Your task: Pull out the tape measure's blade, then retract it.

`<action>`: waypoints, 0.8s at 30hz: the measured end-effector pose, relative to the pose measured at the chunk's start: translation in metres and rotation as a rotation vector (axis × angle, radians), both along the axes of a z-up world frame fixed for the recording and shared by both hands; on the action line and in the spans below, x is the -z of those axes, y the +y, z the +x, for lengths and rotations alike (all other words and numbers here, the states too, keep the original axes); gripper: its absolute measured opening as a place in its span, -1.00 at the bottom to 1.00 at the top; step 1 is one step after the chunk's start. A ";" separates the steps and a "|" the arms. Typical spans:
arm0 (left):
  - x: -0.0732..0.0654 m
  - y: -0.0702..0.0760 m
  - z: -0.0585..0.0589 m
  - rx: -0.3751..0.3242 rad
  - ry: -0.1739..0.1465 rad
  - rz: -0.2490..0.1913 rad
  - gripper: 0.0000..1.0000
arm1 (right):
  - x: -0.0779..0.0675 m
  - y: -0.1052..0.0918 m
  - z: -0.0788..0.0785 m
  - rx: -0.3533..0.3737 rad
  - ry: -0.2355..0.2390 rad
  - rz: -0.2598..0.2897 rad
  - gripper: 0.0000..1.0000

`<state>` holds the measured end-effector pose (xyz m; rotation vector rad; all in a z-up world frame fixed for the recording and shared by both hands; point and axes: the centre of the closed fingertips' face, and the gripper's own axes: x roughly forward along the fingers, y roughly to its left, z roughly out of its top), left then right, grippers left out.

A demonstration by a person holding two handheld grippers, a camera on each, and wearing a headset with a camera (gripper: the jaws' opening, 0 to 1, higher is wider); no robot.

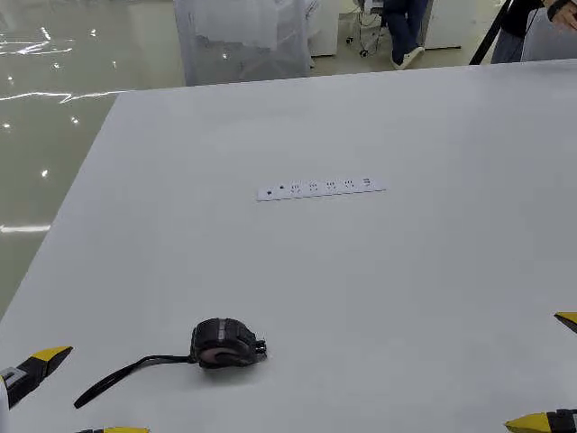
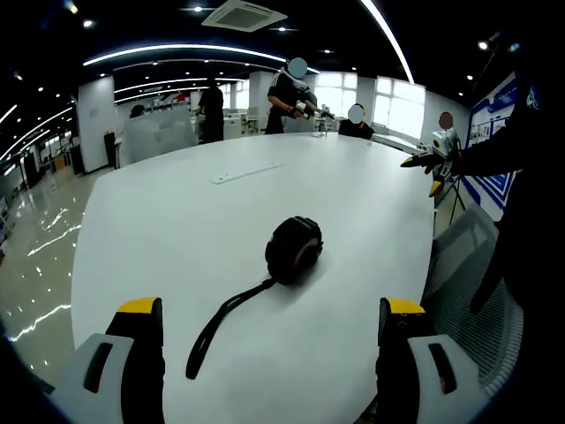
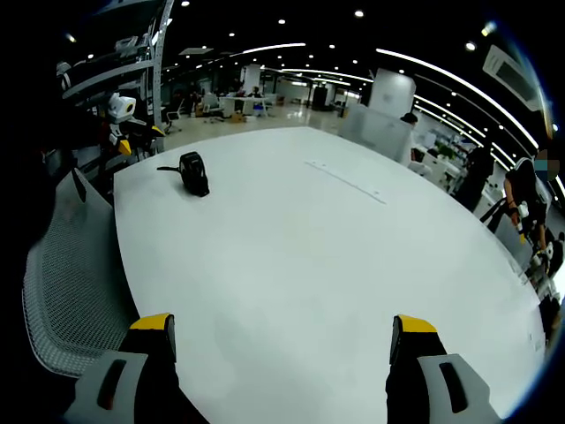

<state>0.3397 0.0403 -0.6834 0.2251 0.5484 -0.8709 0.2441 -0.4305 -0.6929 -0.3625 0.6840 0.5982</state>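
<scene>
1. Left gripper view: the left gripper [image 2: 270, 309] has two black jaws with yellow tips, set wide apart and holding nothing.
2. Ahead of those jaws and between their lines lies one black tape measure [image 2: 296, 250] on the white table [image 2: 177, 221], clear of both tips.
3. One black wrist strap [image 2: 225, 318] trails from the case toward the left jaw and lies in a loose curve on the table, touching neither jaw.
4. Right gripper view: the right gripper [image 3: 283, 323] also has two yellow-tipped jaws, spread apart with only bare table between them.
5. From there the tape measure sits well away at the upper left, near the table's edge, with the left gripper just beyond it.
6. One grey mesh chair back [image 3: 62, 283] stands beside the table on that view's left.
7. Head view: two yellow tips show at the lower left corner and two at the lower right, with the tape measure near the left pair and well apart from the right pair.
8. The case lies on its side, a small tab jutting at its right and the strap running out to its left.
9. One white power strip [image 1: 320, 188] is set flat in the table, farther out past the tape measure
</scene>
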 end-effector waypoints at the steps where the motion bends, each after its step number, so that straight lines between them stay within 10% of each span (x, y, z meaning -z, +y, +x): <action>1: 0.001 0.000 0.000 -0.001 0.002 0.002 0.99 | 0.000 -0.001 0.000 -0.003 0.001 -0.002 0.98; 24: 0.001 -0.016 0.011 0.051 -0.035 0.074 0.99 | 0.006 0.003 0.014 -0.077 -0.025 -0.002 0.98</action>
